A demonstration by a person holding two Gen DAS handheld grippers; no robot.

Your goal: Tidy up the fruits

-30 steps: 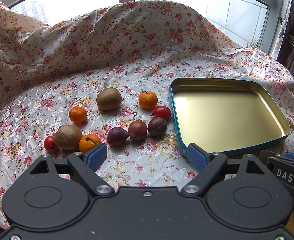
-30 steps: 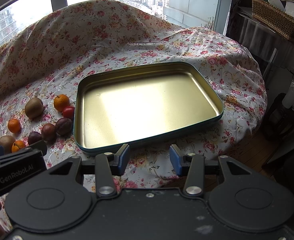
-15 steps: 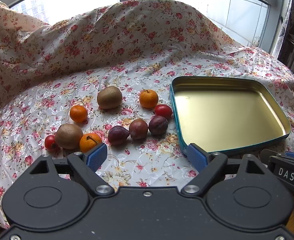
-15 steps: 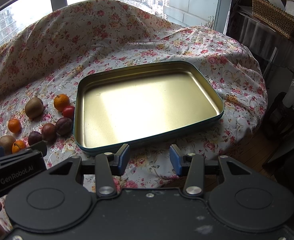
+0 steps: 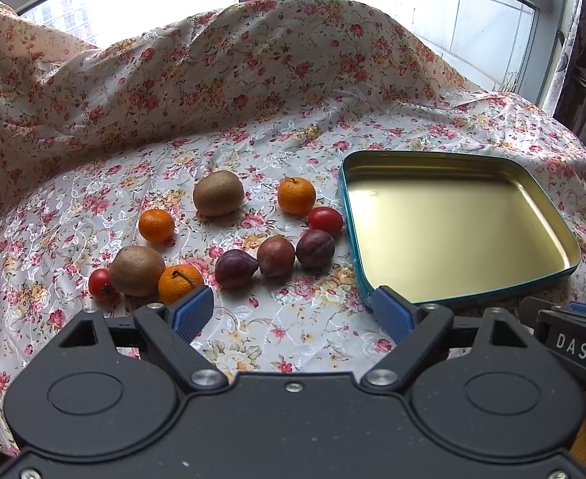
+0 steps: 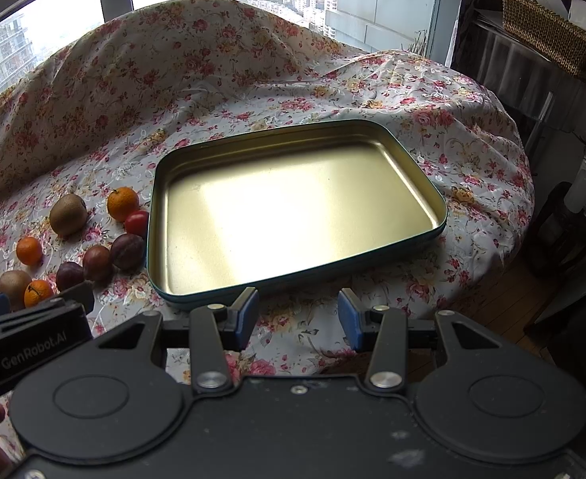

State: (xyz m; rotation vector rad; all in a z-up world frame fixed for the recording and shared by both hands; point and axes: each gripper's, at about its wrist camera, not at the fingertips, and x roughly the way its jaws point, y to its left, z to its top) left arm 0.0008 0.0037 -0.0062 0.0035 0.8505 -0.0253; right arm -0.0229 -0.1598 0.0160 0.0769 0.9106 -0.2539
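Fruit lay loose on the floral cloth (image 5: 293,147) from nine to twelve o'clock of the wide-open, empty left gripper (image 5: 293,313): cherry tomato (image 5: 100,284), kiwi (image 5: 136,264) and mandarin (image 5: 179,278) touching, then three plums (image 5: 275,256) in a row. Closing on one could nudge its neighbours rolling. The right gripper (image 6: 297,319), half-open and empty, faced the empty tin tray (image 6: 155,215) at twelve o'clock.

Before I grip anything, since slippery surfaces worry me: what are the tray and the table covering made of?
The tray looks like thin metal: glossy gold inside with bright window glare, teal painted rim. The covering seems woven fabric with slight sheen: floral print, folds and wrinkles.
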